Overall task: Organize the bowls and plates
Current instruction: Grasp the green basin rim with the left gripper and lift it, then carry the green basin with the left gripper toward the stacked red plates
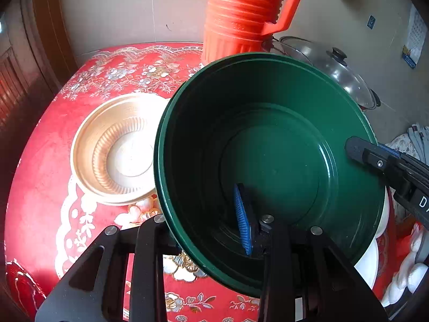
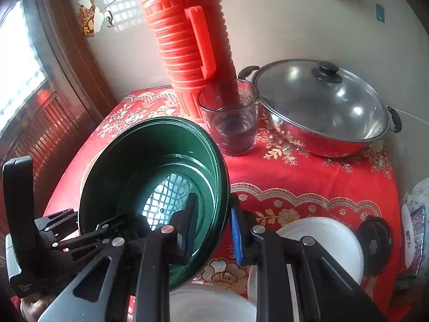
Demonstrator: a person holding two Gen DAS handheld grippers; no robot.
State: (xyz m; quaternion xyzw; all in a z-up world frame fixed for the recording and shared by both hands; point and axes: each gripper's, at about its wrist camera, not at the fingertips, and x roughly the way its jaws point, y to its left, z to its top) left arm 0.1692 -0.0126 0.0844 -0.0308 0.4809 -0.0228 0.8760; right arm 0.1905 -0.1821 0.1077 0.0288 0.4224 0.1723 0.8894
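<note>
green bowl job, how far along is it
Nothing looks stacked yet. In hand: the dark green plastic bowl, tilted above the red tablecloth, its rim clamped by both the left hand-held gripper and the right hand-held gripper. Left: the beige ribbed bowl and the white plates remain separate.

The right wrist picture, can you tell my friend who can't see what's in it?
Two black grippers pinch opposite sides of a dark green bowl's rim, holding it tilted above a red flowered tablecloth. Behind it stand a ribbed orange thermos, an empty glass and a steel pan with a glass lid; white plates sit nearer.
</note>
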